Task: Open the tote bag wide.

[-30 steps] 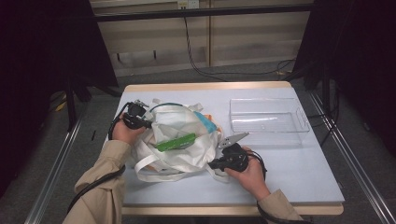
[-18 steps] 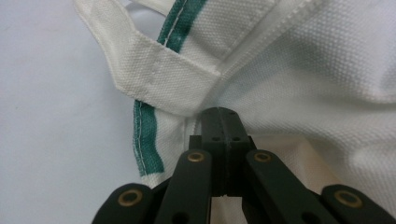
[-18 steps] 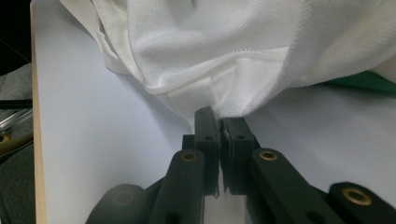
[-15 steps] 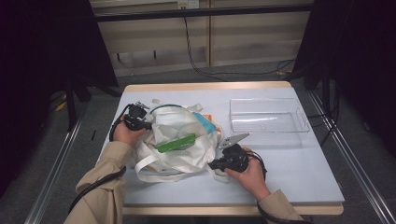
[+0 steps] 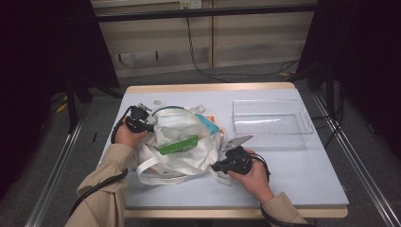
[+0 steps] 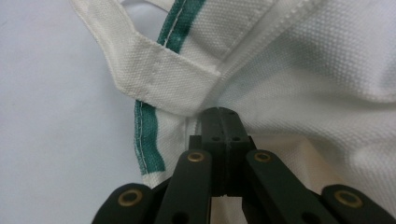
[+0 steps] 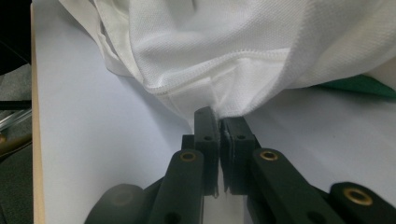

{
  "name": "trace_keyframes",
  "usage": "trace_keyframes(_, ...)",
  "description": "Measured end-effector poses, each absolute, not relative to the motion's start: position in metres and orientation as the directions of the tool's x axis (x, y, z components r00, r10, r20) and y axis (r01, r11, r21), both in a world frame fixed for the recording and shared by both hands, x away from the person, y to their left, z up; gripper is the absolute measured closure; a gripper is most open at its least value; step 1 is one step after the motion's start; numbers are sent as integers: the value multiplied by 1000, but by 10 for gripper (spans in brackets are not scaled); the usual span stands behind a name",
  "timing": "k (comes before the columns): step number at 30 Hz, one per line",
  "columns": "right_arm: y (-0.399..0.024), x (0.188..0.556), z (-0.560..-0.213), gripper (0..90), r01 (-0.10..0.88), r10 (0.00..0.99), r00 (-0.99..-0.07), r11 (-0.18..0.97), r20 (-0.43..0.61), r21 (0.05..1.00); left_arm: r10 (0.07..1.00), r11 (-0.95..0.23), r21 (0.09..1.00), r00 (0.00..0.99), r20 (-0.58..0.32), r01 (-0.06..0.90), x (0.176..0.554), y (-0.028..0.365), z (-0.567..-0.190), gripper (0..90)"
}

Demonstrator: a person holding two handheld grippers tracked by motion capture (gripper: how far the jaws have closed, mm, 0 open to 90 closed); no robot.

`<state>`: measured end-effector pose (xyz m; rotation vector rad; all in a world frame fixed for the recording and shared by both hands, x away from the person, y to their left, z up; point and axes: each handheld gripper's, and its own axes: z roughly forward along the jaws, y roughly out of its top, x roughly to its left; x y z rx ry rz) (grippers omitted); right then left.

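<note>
A white cloth tote bag (image 5: 182, 142) with green-edged straps lies crumpled mid-table. A green flat packet (image 5: 178, 145) rests on it, and a blue and orange item (image 5: 209, 124) pokes out at its right. My left gripper (image 5: 152, 127) sits at the bag's upper left, shut on the bag's fabric (image 6: 205, 105) beside a green-striped strap (image 6: 147, 135). My right gripper (image 5: 213, 166) is at the bag's lower right corner, jaws pinched together on the bag's hem (image 7: 210, 100).
A clear plastic tray (image 5: 272, 118) stands at the back right of the pale blue table (image 5: 302, 175). The table's wooden edge (image 5: 208, 87) runs along the far side. Cables trail on the floor behind.
</note>
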<state>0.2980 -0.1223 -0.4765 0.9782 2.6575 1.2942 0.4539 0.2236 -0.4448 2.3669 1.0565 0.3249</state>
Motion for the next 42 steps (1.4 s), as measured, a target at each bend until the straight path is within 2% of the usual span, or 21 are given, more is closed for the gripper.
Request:
trace_keyframes(5, -124, 297, -472, 832, 512, 550, -805, 453, 223, 730, 746, -553, 557, 666, 0, 620, 453, 223, -440, 900)
trace_keyframes(11, -127, 294, -460, 689, 492, 577, -796, 441, 183, 750, 741, -556, 560, 672, -2, 615, 452, 224, -436, 900)
trace_keyframes(17, -134, 291, -452, 652, 464, 584, -800, 453, 140, 761, 741, -559, 563, 671, 9, 609, 451, 223, -433, 900)
trace_keyframes(22, -138, 290, -445, 680, 452, 588, -799, 444, 129, 774, 731, -576, 551, 682, 18, 604, 451, 222, -430, 900)
trace_keyframes(25, -140, 290, -443, 740, 461, 588, -797, 442, 140, 769, 746, -553, 563, 665, 8, 614, 450, 220, -430, 900)
trace_keyframes(29, -141, 290, -438, 862, 464, 584, -797, 430, 153, 775, 737, -574, 552, 675, 26, 605, 451, 219, -428, 900)
trace_keyframes(42, -140, 292, -431, 900, 440, 565, -814, 455, 130, 774, 736, -571, 559, 677, 24, 601, 451, 219, -427, 900)
